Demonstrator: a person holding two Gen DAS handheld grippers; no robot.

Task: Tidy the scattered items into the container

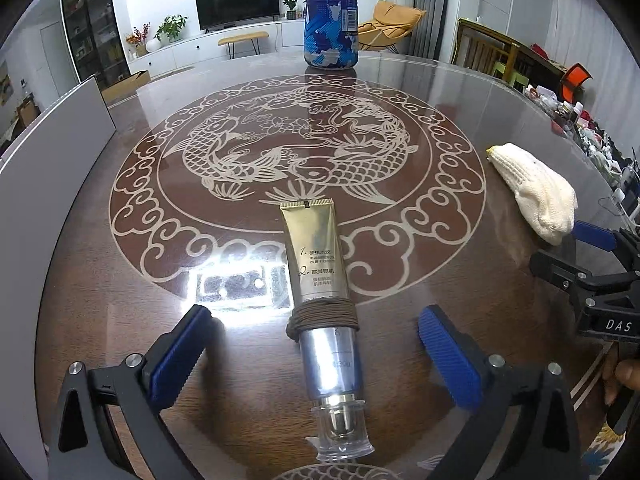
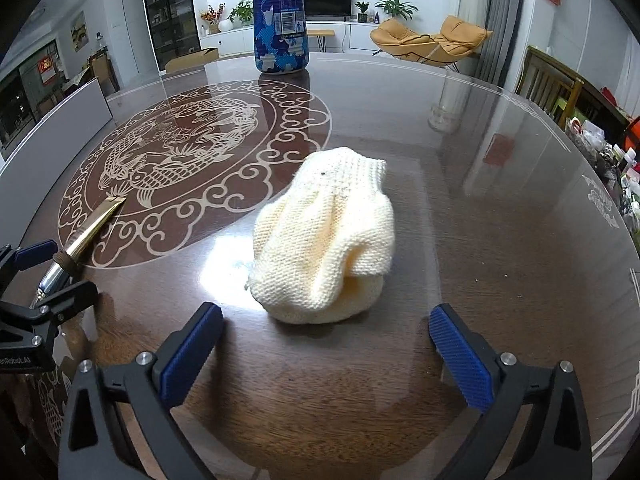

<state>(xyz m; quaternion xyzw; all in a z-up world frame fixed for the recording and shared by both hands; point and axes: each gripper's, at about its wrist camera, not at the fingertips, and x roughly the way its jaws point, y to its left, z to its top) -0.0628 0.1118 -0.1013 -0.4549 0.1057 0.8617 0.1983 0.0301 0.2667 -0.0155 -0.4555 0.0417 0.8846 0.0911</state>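
A gold and silver tube with a brown hair tie wound round its middle and a clear cap lies on the glass table top. My left gripper is open, and the tube's lower half lies between its blue pads without touching them. A cream knitted glove lies bunched up just ahead of my right gripper, which is open and not touching it. A tall blue and white patterned canister stands upright at the table's far side, its top out of view. The right wrist view also shows the tube and the canister.
The table top carries a round fish ornament under glass. A grey panel stands along the left edge. Cluttered small items and a wooden chair lie beyond the right edge. A hand holds the right gripper.
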